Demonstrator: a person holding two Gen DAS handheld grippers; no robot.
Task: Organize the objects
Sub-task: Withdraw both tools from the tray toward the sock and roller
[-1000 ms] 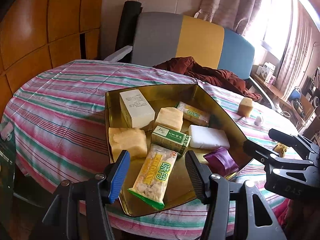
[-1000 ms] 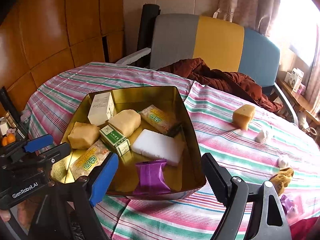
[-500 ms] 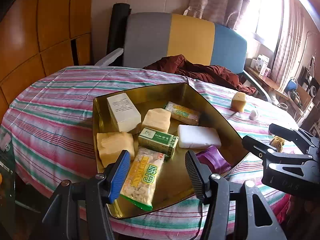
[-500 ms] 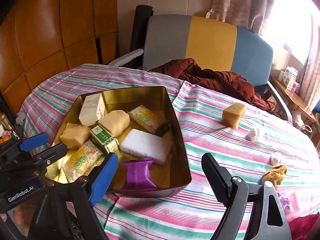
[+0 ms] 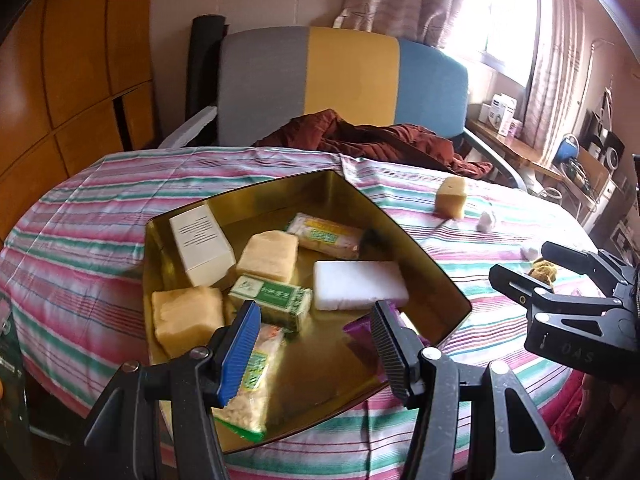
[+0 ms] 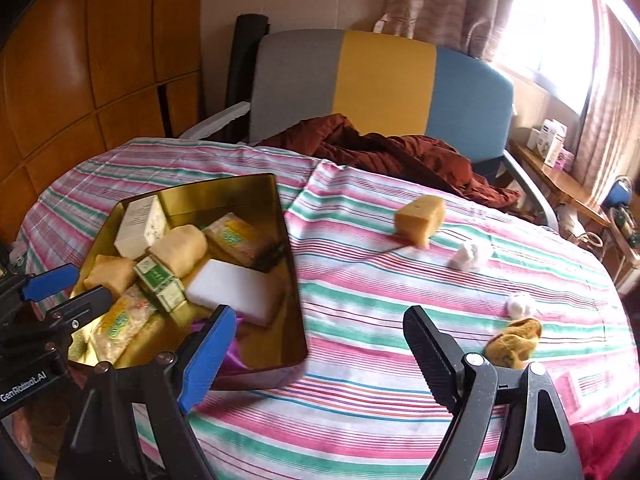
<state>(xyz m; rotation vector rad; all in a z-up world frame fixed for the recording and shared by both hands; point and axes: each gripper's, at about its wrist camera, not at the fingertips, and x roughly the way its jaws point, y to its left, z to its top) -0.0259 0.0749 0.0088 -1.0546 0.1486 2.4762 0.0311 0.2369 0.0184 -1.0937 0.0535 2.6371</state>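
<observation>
A gold tin tray (image 5: 256, 196) on the striped tablecloth holds a white box (image 5: 200, 244), yellow sponges (image 5: 188, 316), a green box (image 5: 276, 296), a white sponge (image 5: 356, 284), snack packets and a purple packet. My left gripper (image 5: 314, 314) hovers open over the tray's near edge with nothing between its fingers. My right gripper (image 6: 320, 316) stands open above the cloth by the tray's right wall (image 6: 292, 280). Loose on the cloth lie a yellow sponge block (image 6: 420, 220), two white crumpled balls (image 6: 470, 256) and a brownish lump (image 6: 514, 344).
A chair (image 6: 384, 80) with a grey, yellow and blue back stands behind the table, a maroon cloth (image 6: 392, 156) draped over its seat. Wooden panels (image 6: 80, 60) line the left wall. A curtained window and a side shelf (image 6: 560, 176) with small boxes are at the right.
Both grippers have drifted to the right along the table, so the tray now sits further left in each view. Their jaws hold the same width and nothing was picked up.
</observation>
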